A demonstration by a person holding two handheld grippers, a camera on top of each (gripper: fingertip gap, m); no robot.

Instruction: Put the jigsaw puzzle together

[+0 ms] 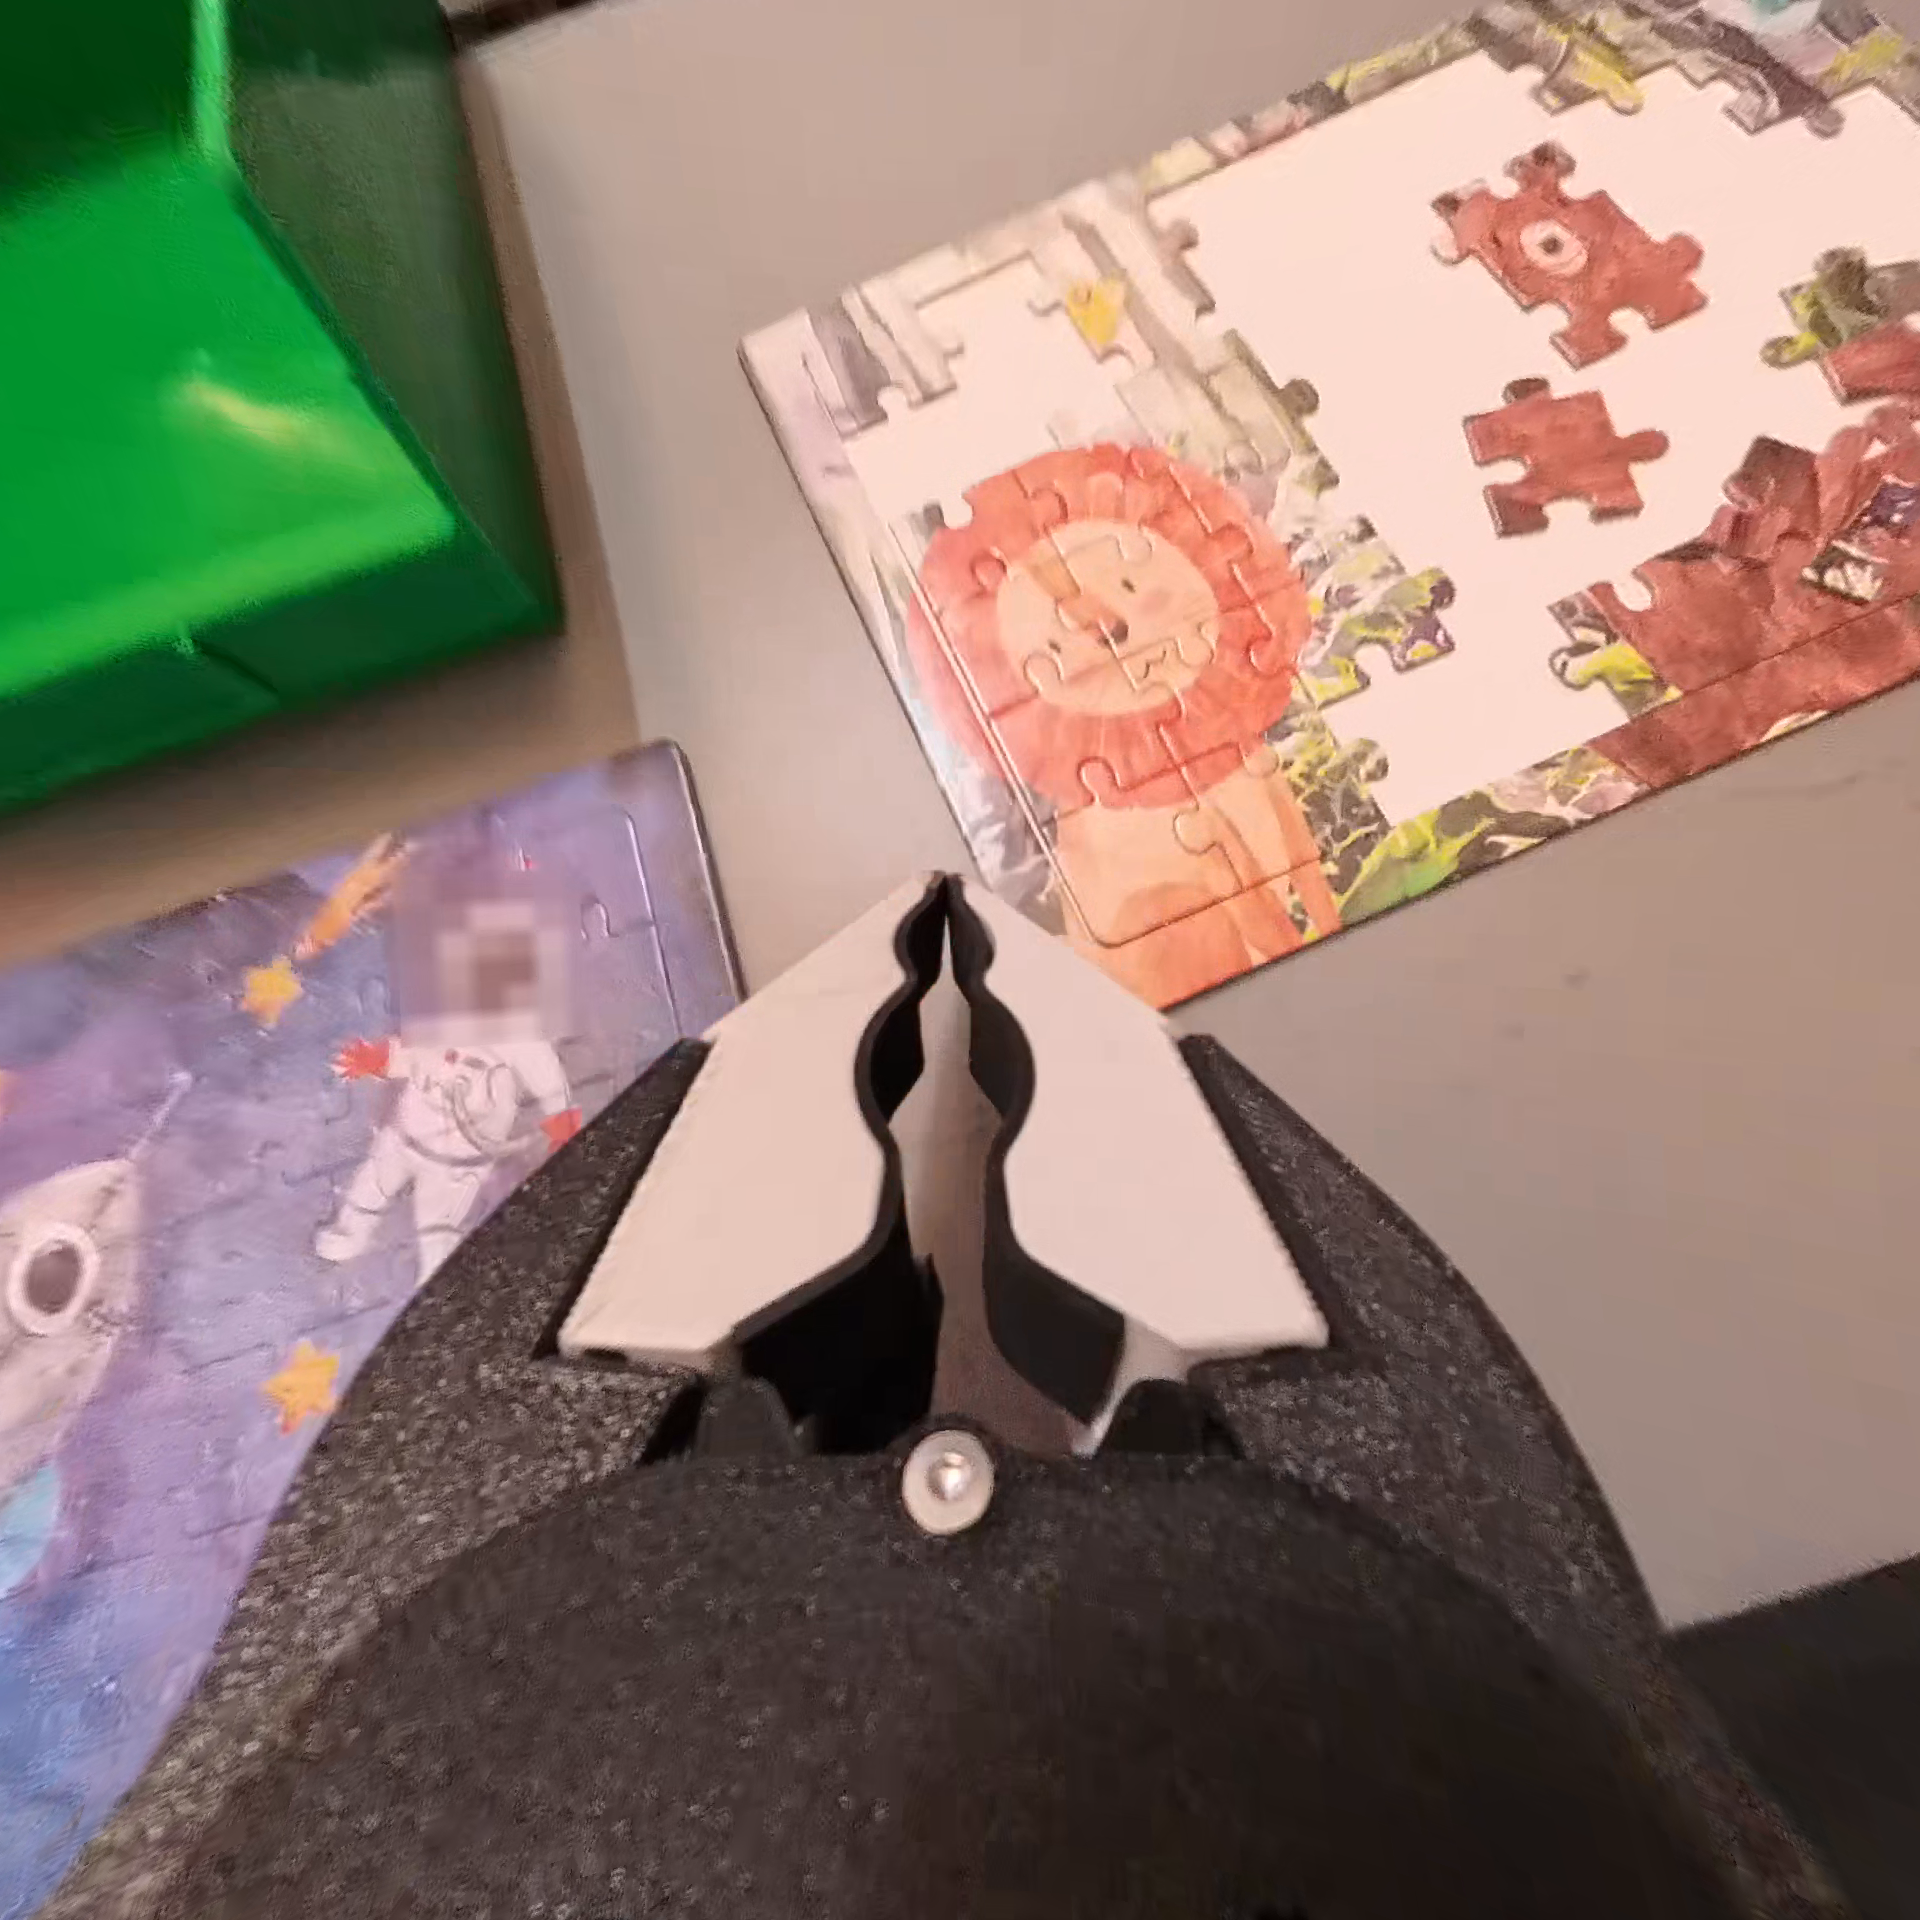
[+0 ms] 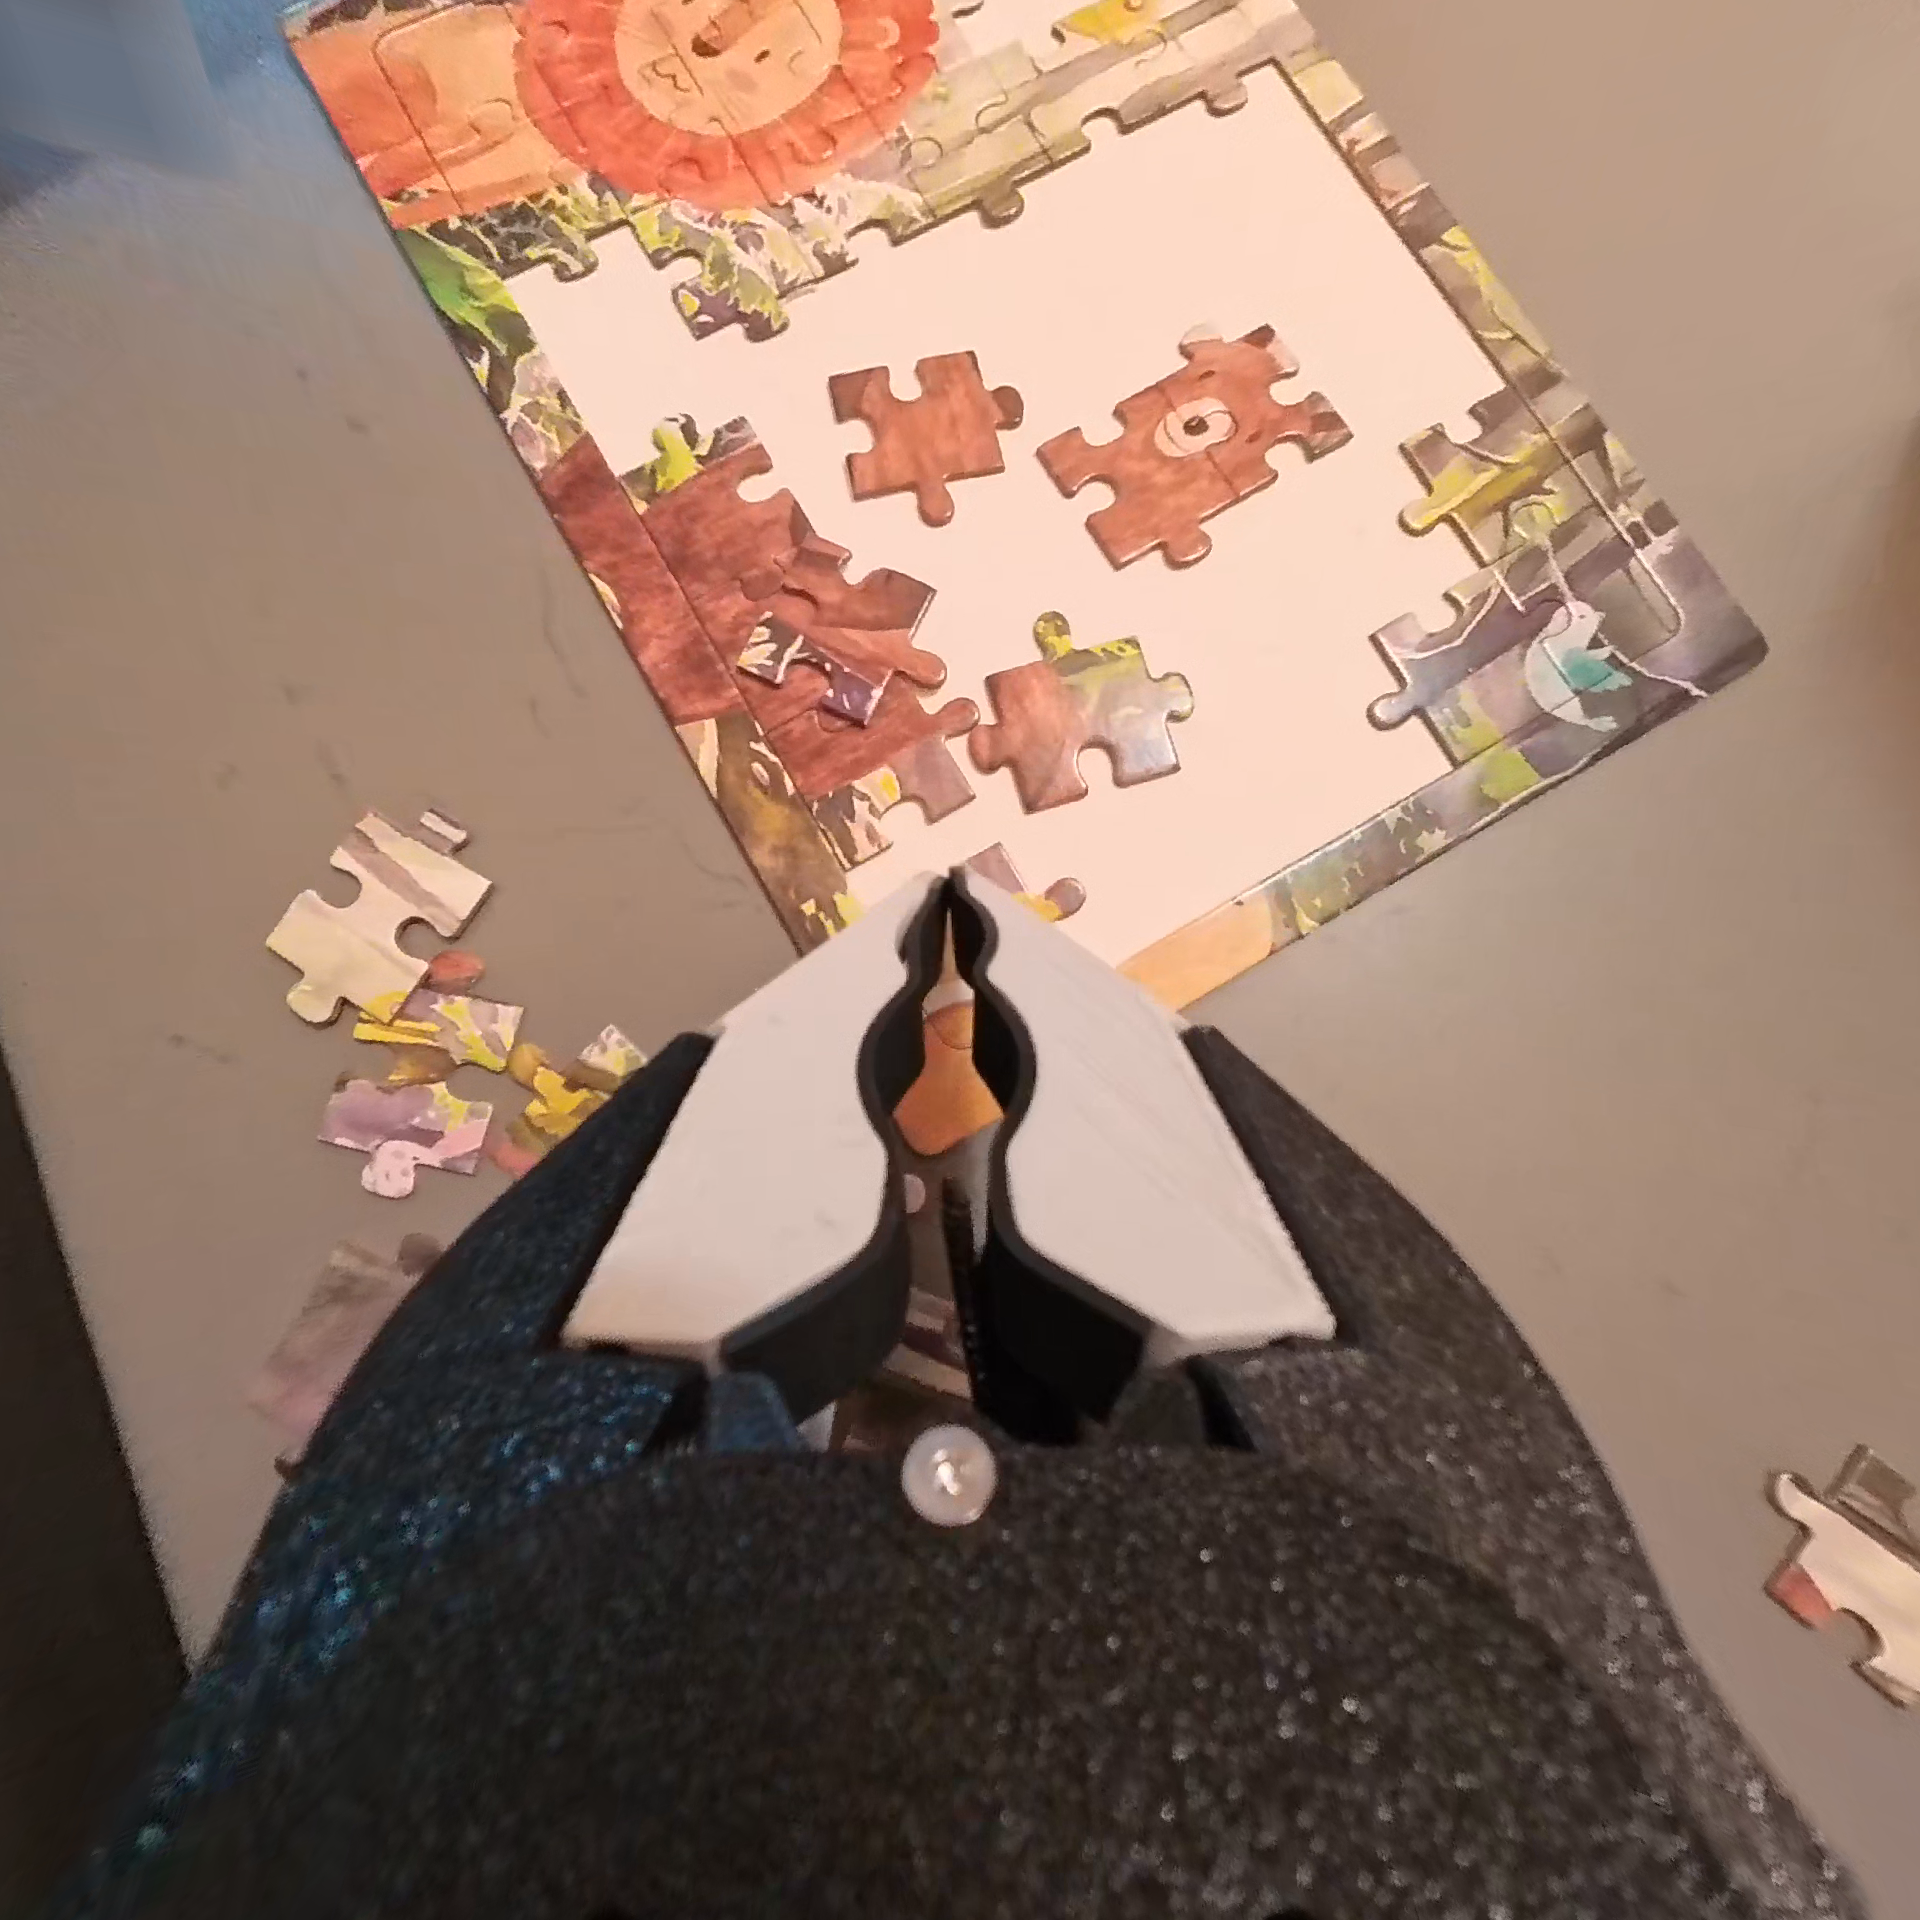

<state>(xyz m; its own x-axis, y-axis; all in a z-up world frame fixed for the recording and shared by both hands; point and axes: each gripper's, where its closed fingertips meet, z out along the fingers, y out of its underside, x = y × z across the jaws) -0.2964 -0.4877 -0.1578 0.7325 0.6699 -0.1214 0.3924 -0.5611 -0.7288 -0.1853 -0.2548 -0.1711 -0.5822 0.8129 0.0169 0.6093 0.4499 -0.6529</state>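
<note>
The jigsaw board (image 1: 1340, 301) lies on the grey table, up and right of my left gripper (image 1: 948, 896), which is shut and empty above the table. An orange lion (image 1: 1112, 613) is assembled at the board's near left. Loose brown pieces (image 1: 1564, 255) lie on the white middle. In the right wrist view the board (image 2: 1143, 260) lies ahead. My right gripper (image 2: 951, 894) is shut over the board's near edge, and I see nothing held. A plain brown piece (image 2: 928, 436), a bear-face piece (image 2: 1195, 447), a brown-and-green piece (image 2: 1081, 717) and tilted, overlapping pieces (image 2: 842, 634) rest on the white area.
A green box (image 1: 208, 395) stands at the far left. A finished space puzzle (image 1: 343, 1091) lies left of my left gripper. Loose pieces lie on the table (image 2: 1558, 1143) left of my right gripper (image 2: 374, 914) and one to the right (image 2: 1860, 1558). The grippers' ends are close to 25 cm from one another.
</note>
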